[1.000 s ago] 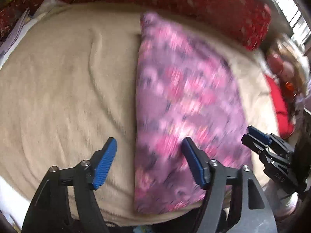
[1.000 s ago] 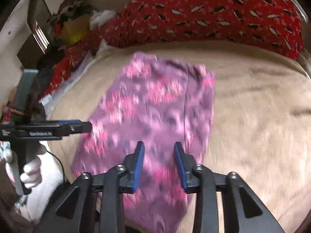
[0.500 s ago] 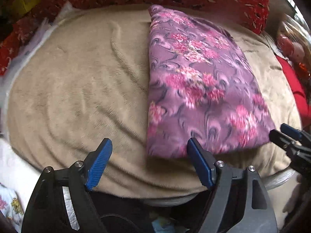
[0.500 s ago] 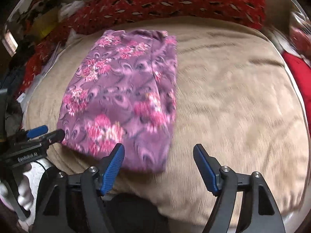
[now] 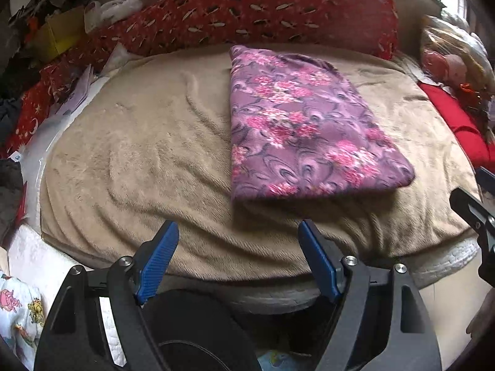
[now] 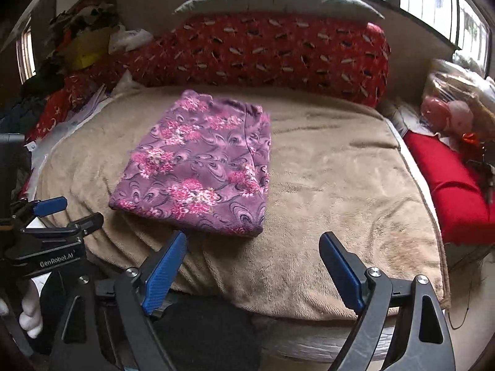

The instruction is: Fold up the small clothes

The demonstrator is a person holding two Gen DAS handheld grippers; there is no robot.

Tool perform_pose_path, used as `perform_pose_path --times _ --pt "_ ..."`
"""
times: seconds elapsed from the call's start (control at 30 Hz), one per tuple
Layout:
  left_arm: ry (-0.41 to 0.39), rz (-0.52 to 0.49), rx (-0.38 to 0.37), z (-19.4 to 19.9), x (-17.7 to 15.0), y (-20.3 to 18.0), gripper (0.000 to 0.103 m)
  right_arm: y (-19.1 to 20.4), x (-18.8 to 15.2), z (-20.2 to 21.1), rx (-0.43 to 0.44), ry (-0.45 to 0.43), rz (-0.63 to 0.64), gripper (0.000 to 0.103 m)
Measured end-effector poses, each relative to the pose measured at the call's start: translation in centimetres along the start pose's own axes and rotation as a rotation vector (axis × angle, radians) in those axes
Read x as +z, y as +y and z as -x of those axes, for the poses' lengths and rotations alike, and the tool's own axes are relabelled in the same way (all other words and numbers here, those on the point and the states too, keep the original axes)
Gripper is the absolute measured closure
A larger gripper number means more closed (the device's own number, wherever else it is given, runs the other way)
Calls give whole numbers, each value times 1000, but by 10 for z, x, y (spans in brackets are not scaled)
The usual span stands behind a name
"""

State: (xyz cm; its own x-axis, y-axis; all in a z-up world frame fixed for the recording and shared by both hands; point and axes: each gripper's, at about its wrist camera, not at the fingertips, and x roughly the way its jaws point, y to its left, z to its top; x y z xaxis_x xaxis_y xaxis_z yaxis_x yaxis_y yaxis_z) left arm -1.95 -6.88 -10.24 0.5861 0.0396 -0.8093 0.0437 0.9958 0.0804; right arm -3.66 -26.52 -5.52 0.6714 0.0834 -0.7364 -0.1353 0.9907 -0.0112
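A: From the left wrist view, what is seen of the left claw (image 5: 236,258)?

B: It is held wide open and empty, above the near edge of the bed (image 5: 139,154). The folded purple floral garment (image 5: 303,130) is found at about one o'clock from it, flat on the beige blanket (image 5: 148,142), apart from both blue pads. Its long axis is laid from near to far, toward the red patterned bolster (image 5: 263,9).

A: And from the right wrist view?

B: The right claw (image 6: 252,273) has just been opening; nothing is caught between its jaws. The garment (image 6: 201,167) is placed at about eleven o'clock, with its near short edge just beyond the left pad. The left claw (image 6: 66,213) is seen at nine o'clock, beside the garment's near left corner.

A: Which hand is judged nearer?

B: Neither clearly; the garment's near edge is flanked by both, so a cross fold could be started from either near corner.
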Motion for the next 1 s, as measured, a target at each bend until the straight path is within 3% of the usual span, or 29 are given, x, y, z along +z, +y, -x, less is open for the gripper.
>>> perform_pose_path --times 0.5,1.0 --pt "-80 31 -10 41 -14 -4 23 -8 -12 4 21 35 -74 13" --pt "-99 -4 -35 59 -17 -13 23 -16 -15 9 35 36 -116 8"
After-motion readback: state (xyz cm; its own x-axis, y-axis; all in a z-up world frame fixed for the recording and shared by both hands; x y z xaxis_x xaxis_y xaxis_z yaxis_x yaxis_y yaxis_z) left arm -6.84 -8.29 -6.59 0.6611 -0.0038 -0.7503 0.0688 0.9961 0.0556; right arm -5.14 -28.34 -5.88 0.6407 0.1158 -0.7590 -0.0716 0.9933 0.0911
